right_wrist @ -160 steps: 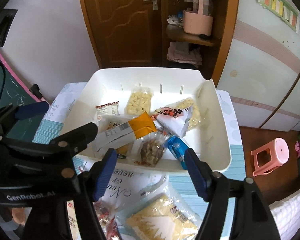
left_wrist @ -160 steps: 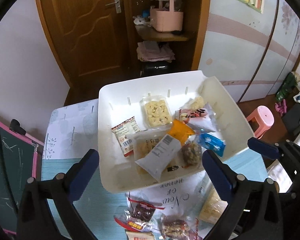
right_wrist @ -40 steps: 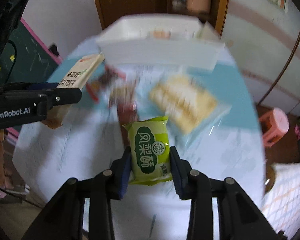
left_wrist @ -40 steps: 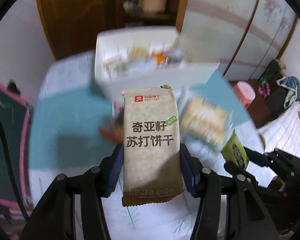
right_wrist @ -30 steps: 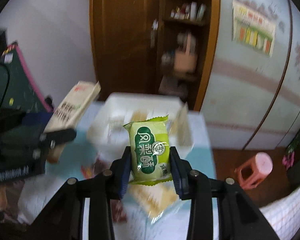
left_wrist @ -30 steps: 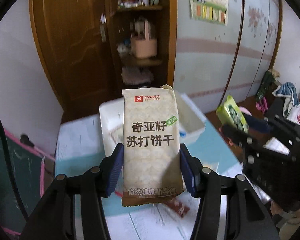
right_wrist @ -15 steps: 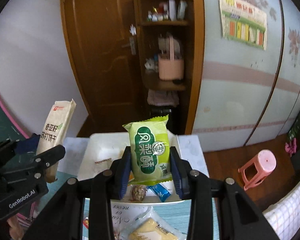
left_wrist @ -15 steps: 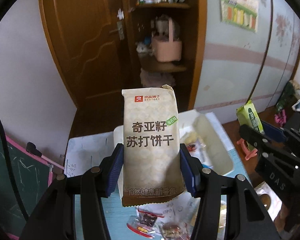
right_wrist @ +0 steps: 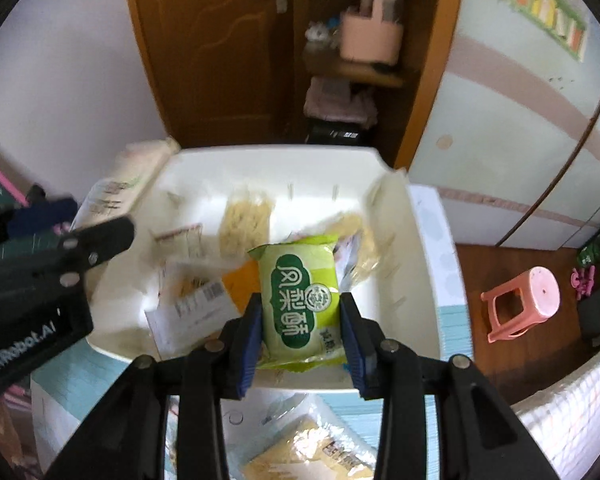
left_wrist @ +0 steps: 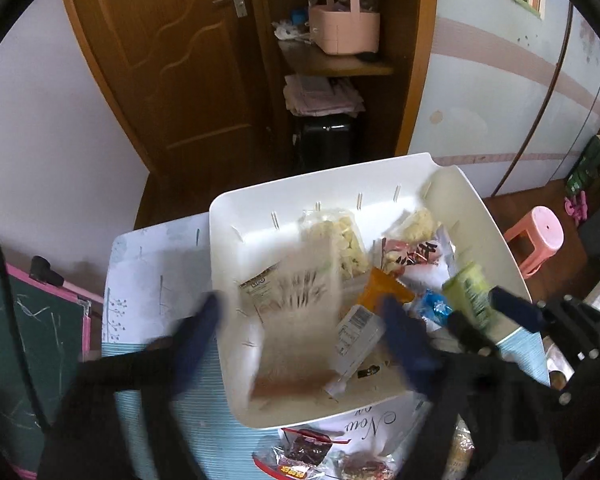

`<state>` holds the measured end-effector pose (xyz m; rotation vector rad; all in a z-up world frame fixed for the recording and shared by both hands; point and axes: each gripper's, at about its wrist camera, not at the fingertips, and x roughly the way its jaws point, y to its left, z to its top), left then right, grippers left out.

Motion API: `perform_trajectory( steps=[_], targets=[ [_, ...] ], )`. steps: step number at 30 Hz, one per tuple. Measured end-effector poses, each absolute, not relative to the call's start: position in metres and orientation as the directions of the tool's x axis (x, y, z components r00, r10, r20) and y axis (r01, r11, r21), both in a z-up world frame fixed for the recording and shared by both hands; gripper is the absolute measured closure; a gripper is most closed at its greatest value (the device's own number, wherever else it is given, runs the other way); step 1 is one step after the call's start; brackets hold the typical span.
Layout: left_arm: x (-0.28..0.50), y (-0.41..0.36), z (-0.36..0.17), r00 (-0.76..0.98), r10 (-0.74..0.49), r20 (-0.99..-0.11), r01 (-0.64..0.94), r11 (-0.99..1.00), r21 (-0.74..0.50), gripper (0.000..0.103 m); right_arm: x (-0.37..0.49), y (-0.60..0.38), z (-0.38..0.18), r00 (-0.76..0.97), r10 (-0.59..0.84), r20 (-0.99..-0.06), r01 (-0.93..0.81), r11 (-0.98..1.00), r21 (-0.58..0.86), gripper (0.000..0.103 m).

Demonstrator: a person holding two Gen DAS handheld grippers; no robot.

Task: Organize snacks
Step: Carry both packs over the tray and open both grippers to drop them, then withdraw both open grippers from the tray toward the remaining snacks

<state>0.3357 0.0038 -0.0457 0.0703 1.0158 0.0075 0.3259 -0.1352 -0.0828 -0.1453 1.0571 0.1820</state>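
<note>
The green snack packet (right_wrist: 300, 304) sits pinched upright between the right gripper (right_wrist: 302, 330) fingers, over the near edge of the white bin (left_wrist: 260, 216). The left gripper (left_wrist: 300, 344) fingers are spread wide; a beige cracker packet (left_wrist: 296, 312), blurred, lies between them above the bin floor

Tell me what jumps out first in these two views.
The green snack packet clamped upright in the right gripper fills the right wrist view, over the white bin of snacks. In the left wrist view, a blurred beige cracker packet sits between the spread fingers of the left gripper.
</note>
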Motion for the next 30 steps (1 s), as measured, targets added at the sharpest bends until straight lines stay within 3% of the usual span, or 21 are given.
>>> perform_trajectory(
  steps=[2, 4, 6, 30],
  targets=[
    [0.333, 0.006, -0.045, 0.538, 0.029, -0.843, 0.024, 0.998, 0.050, 0.001, 0.323, -0.132, -0.086, 0.477, 0.069, -0.876, -0.230, 0.972, -0.049, 0.057],
    [0.334, 0.008, -0.046, 0.524, 0.022, -0.851, 0.023, 0.999, 0.040, 0.001, 0.318, -0.132, -0.086, 0.489, 0.058, -0.870, -0.236, 0.969, -0.068, 0.045],
    [0.333, 0.012, -0.046, 0.514, 0.016, -0.858, 0.016, 0.999, 0.029, 0.001, 0.314, -0.133, -0.084, 0.500, 0.060, -0.864, -0.233, 0.970, -0.067, 0.042],
    [0.223, 0.007, 0.015, 0.594, -0.091, -0.800, 0.087, 0.995, -0.049, 0.001, 0.224, -0.160, -0.019, 0.575, 0.174, -0.799, -0.205, 0.977, 0.065, 0.042]
  ],
)
